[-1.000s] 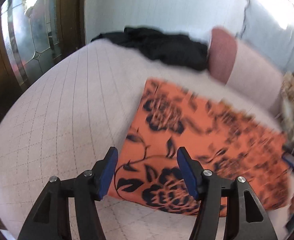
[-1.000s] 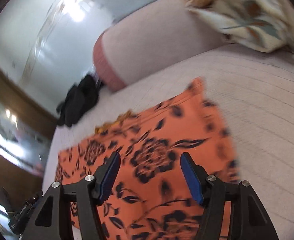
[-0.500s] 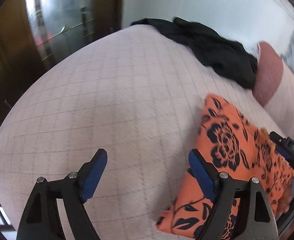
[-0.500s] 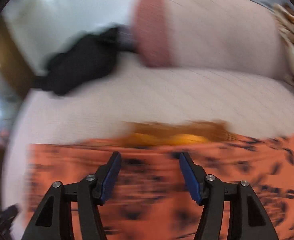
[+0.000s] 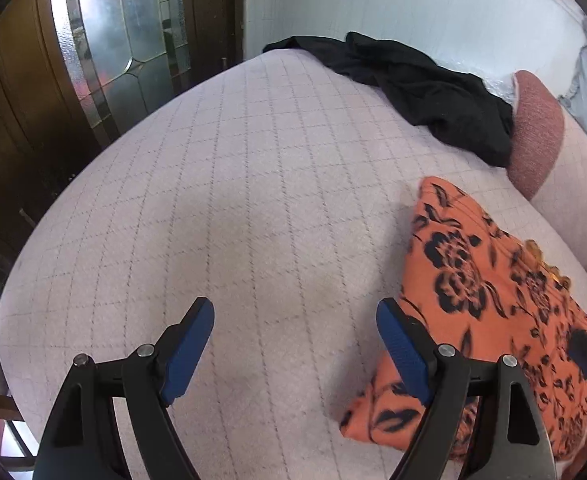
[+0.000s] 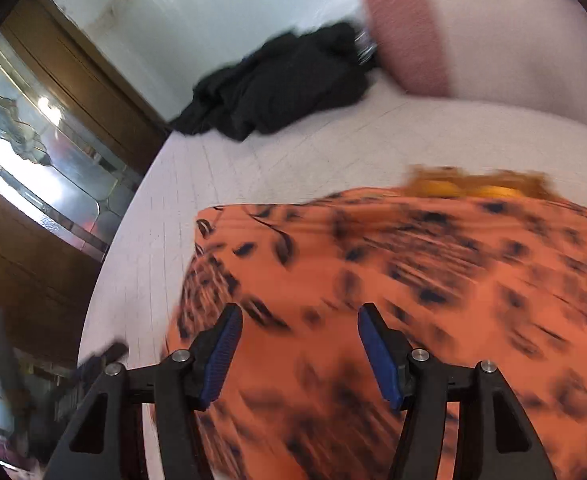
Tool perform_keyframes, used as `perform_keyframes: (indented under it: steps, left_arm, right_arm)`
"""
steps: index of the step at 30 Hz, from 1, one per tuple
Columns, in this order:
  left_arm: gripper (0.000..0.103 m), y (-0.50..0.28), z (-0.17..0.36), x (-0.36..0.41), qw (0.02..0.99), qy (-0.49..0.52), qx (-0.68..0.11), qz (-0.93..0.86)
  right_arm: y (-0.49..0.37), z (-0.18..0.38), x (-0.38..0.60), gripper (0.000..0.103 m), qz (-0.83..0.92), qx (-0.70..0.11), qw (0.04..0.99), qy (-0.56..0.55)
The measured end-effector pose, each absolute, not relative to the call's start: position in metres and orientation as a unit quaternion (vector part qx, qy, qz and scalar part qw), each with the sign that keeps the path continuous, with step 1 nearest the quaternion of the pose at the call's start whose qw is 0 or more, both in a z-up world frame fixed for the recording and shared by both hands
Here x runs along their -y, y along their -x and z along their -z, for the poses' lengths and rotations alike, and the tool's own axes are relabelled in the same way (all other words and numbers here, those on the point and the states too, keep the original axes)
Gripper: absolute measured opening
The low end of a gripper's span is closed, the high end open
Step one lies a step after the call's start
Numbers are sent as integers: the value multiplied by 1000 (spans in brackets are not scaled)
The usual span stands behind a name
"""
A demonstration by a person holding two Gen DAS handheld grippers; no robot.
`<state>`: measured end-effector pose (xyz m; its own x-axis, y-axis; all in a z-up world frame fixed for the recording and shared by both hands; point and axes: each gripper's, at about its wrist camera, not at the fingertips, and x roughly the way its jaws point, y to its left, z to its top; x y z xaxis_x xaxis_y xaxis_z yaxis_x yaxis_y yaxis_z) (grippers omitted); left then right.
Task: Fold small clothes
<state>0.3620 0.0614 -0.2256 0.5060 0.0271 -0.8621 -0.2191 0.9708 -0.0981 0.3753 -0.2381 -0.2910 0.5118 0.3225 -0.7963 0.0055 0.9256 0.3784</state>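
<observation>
We hold the left tool [image 5: 295,346] spread over the bare bed [image 5: 233,208], the orange cloth [image 5: 489,300] beside it; the right tool [image 6: 299,350], also spread, hangs above that cloth.

Left gripper [image 5: 295,346] swings off the orange floral garment [image 5: 489,304] onto bare quilt [image 5: 253,200], jaws spreading wider.

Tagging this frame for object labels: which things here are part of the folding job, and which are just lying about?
Job:
- orange floral garment, flat on the quilted bed cover
- left gripper, open
- right gripper, open, over the garment

Lying about:
- crumpled black garment
- pink bolster
- glass-panelled wooden door
</observation>
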Motion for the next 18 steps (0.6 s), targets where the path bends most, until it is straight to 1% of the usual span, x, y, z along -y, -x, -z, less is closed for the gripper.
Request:
perform_keyframes:
  steps: [3, 6, 8, 14, 16, 18]
  left_arm:
    - [85, -347, 224, -52, 858, 114, -500, -36]
    - [85, -323, 227, -42, 854, 110, -509, -3]
    - [85, -307, 234, -39, 841, 132, -525, 11]
    - [85, -273, 257, -22, 797, 213, -560, 73]
    - [85, -273, 265, -17, 776, 244, -574, 92]
    - [85, -280, 267, -13, 771, 263, -572, 100]
  right_arm:
    - [-307, 273, 298, 64, -79, -466, 853, -221]
    - [-239, 273, 357, 64, -49, -446, 847, -285]
    - [-208, 279, 382, 65, -26, -435, 839, -325]
    - [-163, 327, 423, 66, 20, -402, 790, -463]
    - [-160, 344, 434, 67, 29, -395, 767, -505]
    - [-163, 360, 440, 67, 35, -389, 746, -539]
